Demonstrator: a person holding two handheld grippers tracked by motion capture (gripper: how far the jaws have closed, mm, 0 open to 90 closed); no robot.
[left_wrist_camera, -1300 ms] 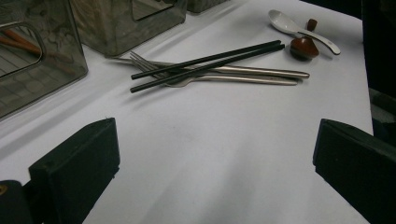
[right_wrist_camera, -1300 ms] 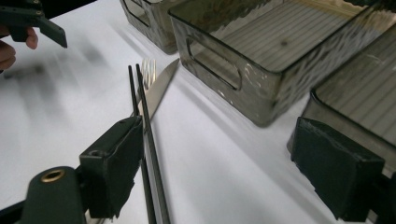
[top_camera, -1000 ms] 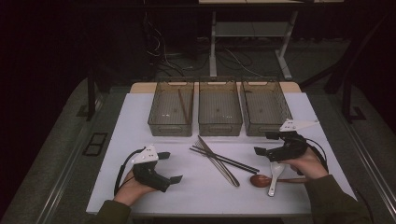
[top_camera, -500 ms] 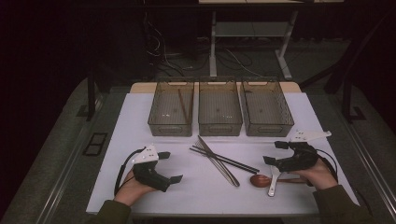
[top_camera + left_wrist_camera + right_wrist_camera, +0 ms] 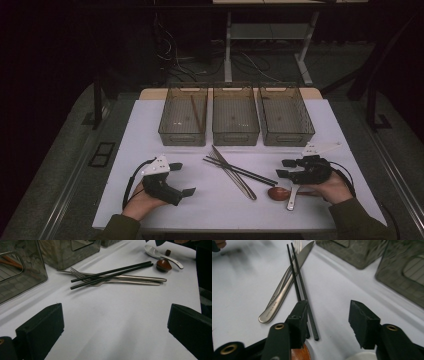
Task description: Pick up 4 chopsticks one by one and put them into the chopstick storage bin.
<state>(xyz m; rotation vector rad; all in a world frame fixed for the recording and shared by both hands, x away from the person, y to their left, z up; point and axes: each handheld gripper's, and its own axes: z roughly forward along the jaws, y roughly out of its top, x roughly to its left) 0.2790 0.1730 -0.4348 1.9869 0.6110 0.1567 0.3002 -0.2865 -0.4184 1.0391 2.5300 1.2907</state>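
On the white tabletop [image 5: 150,125], near the front right, a brown wooden spoon [image 5: 278,193] and a white plastic spoon [image 5: 292,197], lying side by side. Right above them, the right gripper [image 5: 282,168], held in a hand. Black fingers [image 5: 362,320] about half open, just been closing, nothing pinched between them in the right gripper view. Below the fingers there, the round brown bowl of the wooden spoon at the bottom edge and a bit of the white spoon next to it. Whether the fingers touch either spoon: cannot tell.

Just to the left of the spoons, a pair of thin black chopsticks [image 5: 240,170] crossing over a shiny silver metal knife [image 5: 284,292] and a silver metal fork [image 5: 82,277], all in one small pile in the middle.

At the front left, the left gripper [image 5: 182,179], resting low by the tabletop in the other hand. Fingers [image 5: 42,327] wide open, holding nothing, bare white tabletop between them.

At the back, three see-through grey plastic bins [image 5: 235,135] in a row, close together. In the left one, a long brown wooden stick [image 5: 197,114] leaning along its right side.
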